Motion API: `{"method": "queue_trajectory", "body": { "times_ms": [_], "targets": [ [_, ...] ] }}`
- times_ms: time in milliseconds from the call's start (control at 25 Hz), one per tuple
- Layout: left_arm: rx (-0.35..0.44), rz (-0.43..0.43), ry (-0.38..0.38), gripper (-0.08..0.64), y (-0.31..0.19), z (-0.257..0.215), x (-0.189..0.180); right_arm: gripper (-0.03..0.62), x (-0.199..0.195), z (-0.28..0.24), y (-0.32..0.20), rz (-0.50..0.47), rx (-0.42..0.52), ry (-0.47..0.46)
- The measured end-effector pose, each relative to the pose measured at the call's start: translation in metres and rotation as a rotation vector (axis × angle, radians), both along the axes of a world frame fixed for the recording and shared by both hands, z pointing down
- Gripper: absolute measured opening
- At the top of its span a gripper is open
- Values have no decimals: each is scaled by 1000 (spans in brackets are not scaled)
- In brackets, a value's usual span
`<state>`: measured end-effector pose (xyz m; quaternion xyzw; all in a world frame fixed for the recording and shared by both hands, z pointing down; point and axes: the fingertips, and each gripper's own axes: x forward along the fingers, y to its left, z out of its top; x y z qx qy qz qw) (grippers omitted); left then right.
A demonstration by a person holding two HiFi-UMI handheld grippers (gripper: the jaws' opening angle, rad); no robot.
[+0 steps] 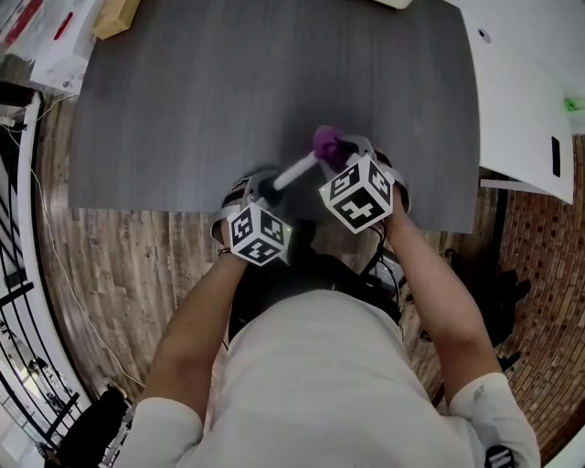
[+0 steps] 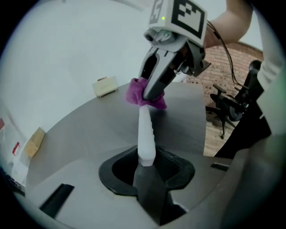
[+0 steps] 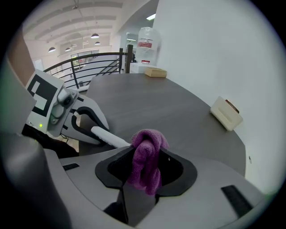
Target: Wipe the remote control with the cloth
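Note:
A slim white remote control [image 2: 146, 134] sticks out of my left gripper [image 2: 146, 166], which is shut on its near end. In the head view the remote [image 1: 294, 171] runs up and to the right from the left gripper [image 1: 265, 192] toward the right gripper [image 1: 340, 157]. My right gripper [image 3: 145, 174] is shut on a bunched purple cloth [image 3: 146, 162]. The cloth [image 2: 144, 95] is pressed against the remote's far end. Both grippers hover over the near edge of the grey table [image 1: 183, 110].
A tan block [image 1: 116, 16] lies at the table's far left corner, and a cream box [image 3: 227, 113] sits near its edge. White panels [image 1: 521, 101] stand to the right. A black railing [image 3: 89, 62] and wood floor [image 1: 119, 265] surround the table.

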<state>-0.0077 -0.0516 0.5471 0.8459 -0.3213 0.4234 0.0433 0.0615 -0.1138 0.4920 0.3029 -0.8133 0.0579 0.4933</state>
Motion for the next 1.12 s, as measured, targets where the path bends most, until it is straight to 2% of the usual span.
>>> {"method": "queue_trajectory", "body": {
  "times_ms": [160,320,480,560,680,800,840,920,1000,1040,1120],
  "targets": [
    [100,49,-37,104,-8,-27,7,158,11,3,-2,15,-27,38],
    [174,140,-106,103,-9,-45,22,155,0,-8,14,-1,-122,-54],
    [180,205,-196,103,-9,-41,25,153,-33,-22,44,-113,-174,-95],
    [161,209,-213,103,-8,-36,26,153,-49,-27,58,-128,-206,-129],
    [138,177,-227,103,-8,-28,20,154,-62,-27,71,-58,-279,-227],
    [172,175,-273,103,-8,-22,15,153,-63,-29,77,28,-406,-388],
    [189,182,-289,103,-8,-21,14,155,-59,-31,75,47,-420,-420],
    [207,201,-305,103,-8,-20,13,153,-43,-34,59,77,-350,-395],
    [197,228,-301,104,-5,-18,16,153,-19,-25,38,84,-228,-265],
    [186,245,-302,104,-3,-16,18,153,-9,-17,33,77,-194,-198],
    [161,282,-313,117,4,-11,22,153,3,0,32,62,-200,-133]
  ]
}}
